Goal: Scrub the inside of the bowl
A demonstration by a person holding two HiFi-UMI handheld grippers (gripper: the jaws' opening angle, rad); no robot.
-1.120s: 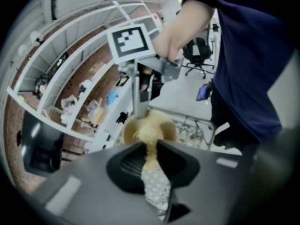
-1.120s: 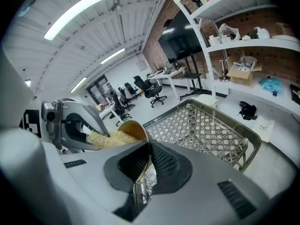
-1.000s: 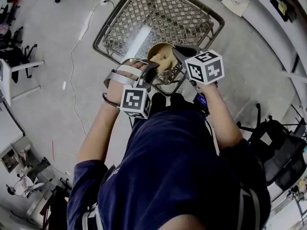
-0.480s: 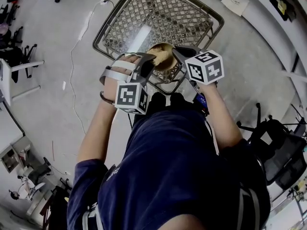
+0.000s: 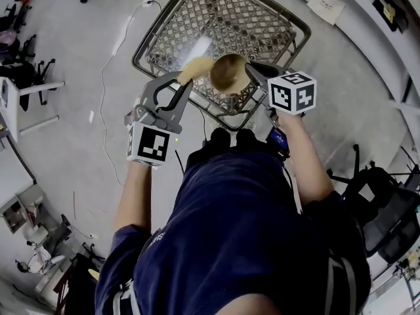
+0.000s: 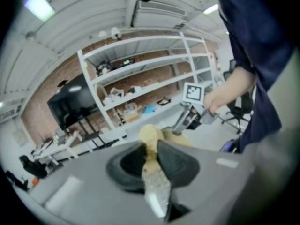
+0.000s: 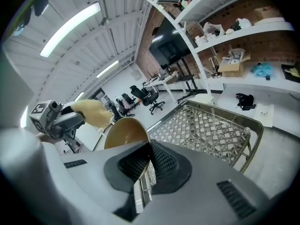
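Observation:
A tan bowl point(image 5: 229, 73) is held tilted above the mesh table, its inside bare, and my right gripper point(image 5: 252, 71) is shut on its right rim. In the right gripper view the bowl point(image 7: 124, 132) rises just past the jaws point(image 7: 147, 150), which pinch its edge. My left gripper point(image 5: 189, 77) is shut on a yellow sponge point(image 5: 197, 66), which hangs just left of the bowl's rim, outside it. In the left gripper view the sponge point(image 6: 151, 136) sticks up between the pads. The right gripper view shows the sponge point(image 7: 92, 112) apart from the bowl.
A wire-mesh table point(image 5: 216, 25) with a raised rim stands under the bowl. A white cable point(image 5: 105, 77) runs across the floor on the left. Office chairs point(image 5: 384, 209) stand at the right, and shelves point(image 7: 234, 46) and a paper sheet point(image 5: 325, 5) lie beyond the table.
My left gripper has lifted the sponge out of the bowl, moving up and left while rolling. The bowl's inside now shows bare. The right gripper has stayed almost still.

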